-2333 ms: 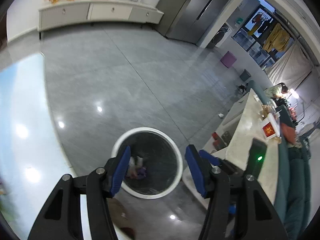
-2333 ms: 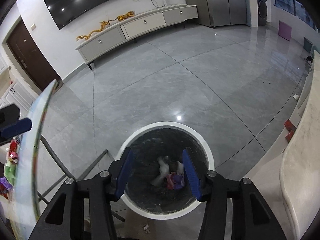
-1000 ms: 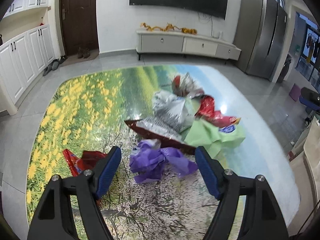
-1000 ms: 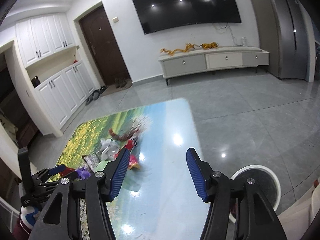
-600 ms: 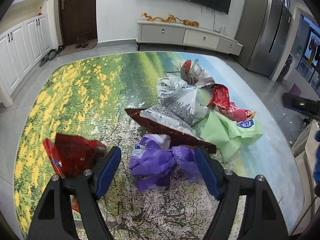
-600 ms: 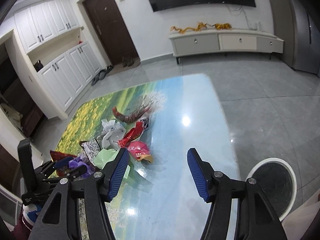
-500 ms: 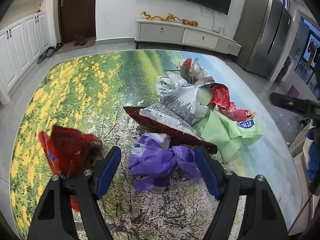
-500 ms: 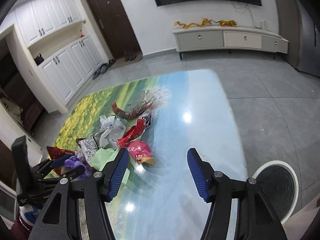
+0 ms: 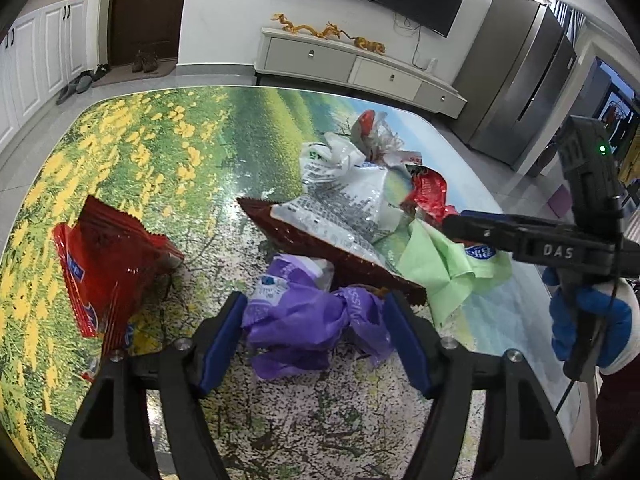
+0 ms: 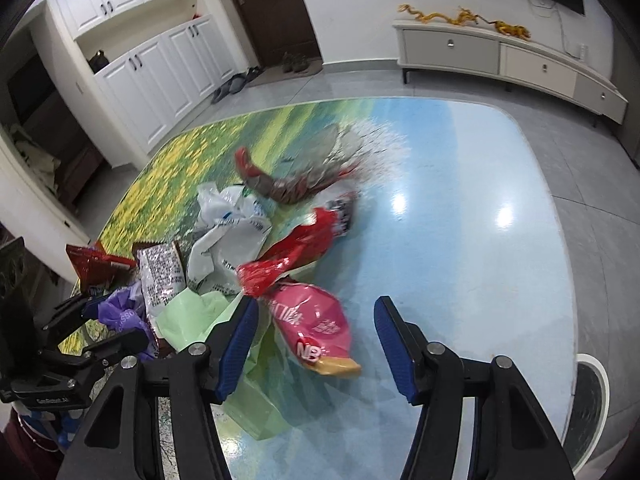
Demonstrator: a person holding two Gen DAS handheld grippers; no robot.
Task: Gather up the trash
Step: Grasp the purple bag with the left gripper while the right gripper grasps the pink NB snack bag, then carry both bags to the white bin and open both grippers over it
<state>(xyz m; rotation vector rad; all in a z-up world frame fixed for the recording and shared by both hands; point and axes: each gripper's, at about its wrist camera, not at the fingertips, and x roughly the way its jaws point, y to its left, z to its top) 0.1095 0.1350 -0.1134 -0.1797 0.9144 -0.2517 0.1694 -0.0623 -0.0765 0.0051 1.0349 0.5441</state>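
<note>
Trash lies in a heap on the picture-printed table (image 9: 168, 152). My left gripper (image 9: 316, 336) is open, its blue pads on either side of a crumpled purple wrapper (image 9: 296, 320). Behind it lie a brown and silver bag (image 9: 336, 232), a green paper sheet (image 9: 444, 272) and a red wrapper (image 9: 104, 260) at the left. My right gripper (image 10: 316, 340) is open around a pink snack bag (image 10: 312, 320). A red wrapper (image 10: 292, 256) and a white bag (image 10: 228, 244) lie just beyond it. The right gripper also shows at the right edge of the left wrist view (image 9: 528, 236).
A round white-rimmed trash bin (image 10: 592, 400) stands on the floor past the table's right edge. The blue part of the table (image 10: 460, 232) is bare. White cabinets (image 10: 152, 64), a dark door and a low TV console (image 10: 504, 60) line the walls.
Both grippers left the bin and swung back to the table. The left closed in around the purple wrapper. The right moved down to the pink bag.
</note>
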